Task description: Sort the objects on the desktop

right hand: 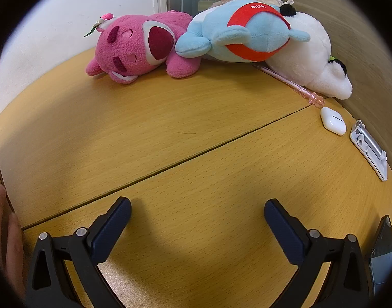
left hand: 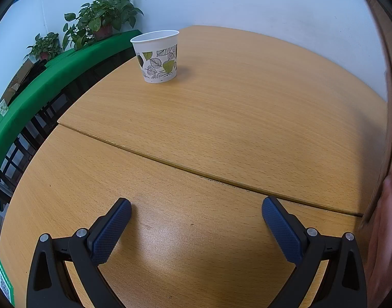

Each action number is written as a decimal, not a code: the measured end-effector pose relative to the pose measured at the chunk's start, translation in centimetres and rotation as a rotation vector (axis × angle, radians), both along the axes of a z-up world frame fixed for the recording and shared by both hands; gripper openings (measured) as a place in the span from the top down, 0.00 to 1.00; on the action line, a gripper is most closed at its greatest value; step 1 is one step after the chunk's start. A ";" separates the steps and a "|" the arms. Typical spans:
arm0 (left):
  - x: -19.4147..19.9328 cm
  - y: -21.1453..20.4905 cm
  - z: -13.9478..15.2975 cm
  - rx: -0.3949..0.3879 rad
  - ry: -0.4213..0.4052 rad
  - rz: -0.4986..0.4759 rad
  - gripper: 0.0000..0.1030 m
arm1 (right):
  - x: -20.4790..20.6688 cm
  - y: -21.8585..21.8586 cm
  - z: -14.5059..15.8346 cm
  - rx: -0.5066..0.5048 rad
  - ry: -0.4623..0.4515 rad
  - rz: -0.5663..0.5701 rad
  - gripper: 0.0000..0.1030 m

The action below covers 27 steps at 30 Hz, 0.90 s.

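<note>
A leaf-patterned paper cup (left hand: 156, 56) stands upright at the far left of the wooden table (left hand: 221, 118). My left gripper (left hand: 196, 220) hovers open over bare wood well short of it. In the right wrist view, a pink plush bear (right hand: 136, 46), a blue plush with a red band (right hand: 247, 30) and a white plush (right hand: 314, 56) lie piled at the table's far side. A pink pen (right hand: 293, 84), a white earbud case (right hand: 333, 121) and a silver phone stand (right hand: 370, 148) lie at the right. My right gripper (right hand: 197, 222) is open, holding nothing.
A cardboard box wall (left hand: 385, 128) with a hand (left hand: 383, 231) on it fills the left view's right edge. A green-covered shelf (left hand: 54, 77) with potted plants (left hand: 103, 12) runs behind the table. A dark phone (right hand: 383, 256) lies at the right view's lower right; a hand (right hand: 3, 236) shows at its left edge.
</note>
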State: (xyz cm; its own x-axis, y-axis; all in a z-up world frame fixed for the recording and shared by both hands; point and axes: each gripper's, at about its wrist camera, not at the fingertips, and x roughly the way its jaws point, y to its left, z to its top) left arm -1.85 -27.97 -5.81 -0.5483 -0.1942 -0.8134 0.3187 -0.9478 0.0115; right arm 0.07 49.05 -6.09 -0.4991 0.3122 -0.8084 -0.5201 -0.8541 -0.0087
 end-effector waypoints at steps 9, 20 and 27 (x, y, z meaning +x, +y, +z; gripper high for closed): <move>0.0 0.0 0.0 0.000 0.001 0.000 0.00 | -0.1 -0.1 0.0 0.000 0.000 -0.001 0.00; -0.1 0.0 0.0 0.001 0.001 -0.001 0.00 | -0.2 -0.1 -0.1 0.000 0.001 -0.003 0.00; -0.1 0.0 0.0 0.001 0.001 -0.001 0.00 | -0.1 -0.3 0.0 0.000 0.001 -0.004 0.00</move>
